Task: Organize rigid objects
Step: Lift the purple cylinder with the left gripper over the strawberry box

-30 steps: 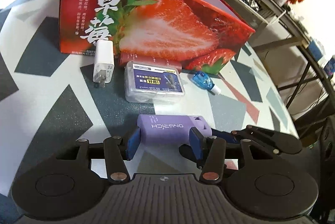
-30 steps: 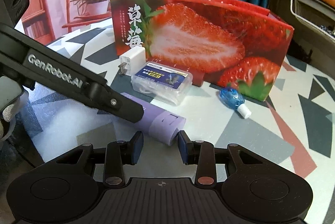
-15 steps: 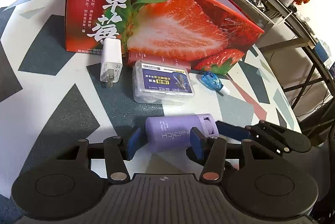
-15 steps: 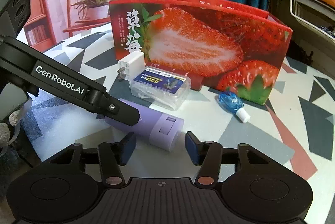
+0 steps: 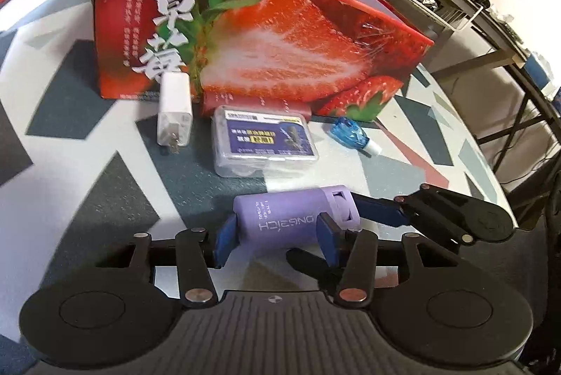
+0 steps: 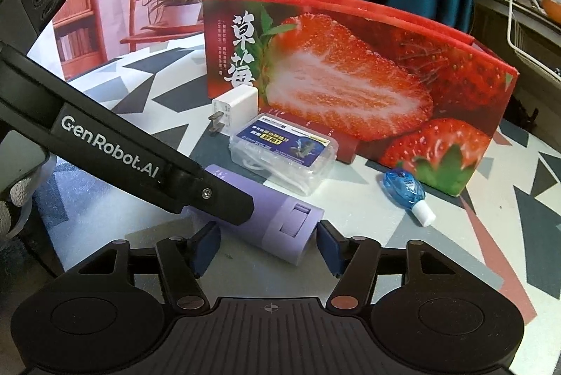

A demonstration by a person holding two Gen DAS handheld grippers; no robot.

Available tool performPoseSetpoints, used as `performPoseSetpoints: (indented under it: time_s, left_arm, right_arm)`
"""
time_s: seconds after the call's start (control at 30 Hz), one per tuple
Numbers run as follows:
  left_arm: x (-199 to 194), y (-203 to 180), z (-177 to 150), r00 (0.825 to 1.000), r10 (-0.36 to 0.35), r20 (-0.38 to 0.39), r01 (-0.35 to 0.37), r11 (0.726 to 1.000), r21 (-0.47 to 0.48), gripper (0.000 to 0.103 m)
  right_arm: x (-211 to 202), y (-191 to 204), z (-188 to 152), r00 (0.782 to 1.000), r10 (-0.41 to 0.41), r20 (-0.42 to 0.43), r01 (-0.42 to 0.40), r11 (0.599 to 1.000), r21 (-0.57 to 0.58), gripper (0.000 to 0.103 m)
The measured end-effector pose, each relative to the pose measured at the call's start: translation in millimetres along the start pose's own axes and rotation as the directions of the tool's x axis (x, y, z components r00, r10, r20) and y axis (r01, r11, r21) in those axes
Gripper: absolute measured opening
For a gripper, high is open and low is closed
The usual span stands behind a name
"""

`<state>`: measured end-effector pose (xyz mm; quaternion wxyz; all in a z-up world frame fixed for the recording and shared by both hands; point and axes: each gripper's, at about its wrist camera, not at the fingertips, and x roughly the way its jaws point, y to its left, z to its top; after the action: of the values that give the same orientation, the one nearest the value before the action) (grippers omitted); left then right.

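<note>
Purple, matte plastic: the purple cylinder (image 5: 287,217) lies low-centre in the left wrist view, on the patterned table (image 5: 87,199), well in front of the strawberry box (image 5: 280,34) that fills the upper middle. It looks stiff w/ a smooth, prob. slightly slippery skin, light to moderate in weight, and not fragile, though the cap end has a small slider that I'd keep the pads off. It's round, so it will roll if let go on its side. Best hold is across the plain body, approx. mid-length, not on the cap seam. The long axis runs near left-right in the left wrist view, a bit higher at the right, w/ the cap end at the right and the flat base at the left. In the right wrist view it runs from mid-left down to low-centre, cap end nearest the lens. The left gripper (image 5: 277,227) is narrow, jaws just closed a touch, and the pads look pressed on the body either side, so it seems to hold it. The right gripper (image 6: 268,234) has just been opening; it stands part-open astride the cap end w/ a gap at its left pad, so no grip. Nearby, between cylinder and box: white charger (image 5: 174,110), clear plastic case (image 5: 264,143), small blue bottle (image 5: 352,136), all apart from the cylinder.
</note>
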<state>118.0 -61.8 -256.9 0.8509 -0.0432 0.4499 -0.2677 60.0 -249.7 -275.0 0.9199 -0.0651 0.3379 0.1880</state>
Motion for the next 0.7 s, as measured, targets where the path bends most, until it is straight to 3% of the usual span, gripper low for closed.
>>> performPoseSetpoints:
  time_s: [0.07,0.4,0.7]
  left_arm:
    - [-6,-1,2,0.999,0.016,0.029,-0.016,1.000,0.006,0.050]
    - [-37,-11,22,0.990,0.020,0.136,-0.025,0.999,0.031,0.050]
    - [-77,-24,55,0.956,0.015,0.292,-0.029,0.999,0.042,0.050]
  right_arm:
    - [-3,5,3,1.000,-0.016,0.014,0.016,0.999,-0.027,0.049]
    - [-31,10,36,0.992,-0.072,0.106,0.081,0.993,-0.082,0.048]
    - [-56,6,85,0.967,-0.119,0.226,0.148,0.983,-0.112,0.048]
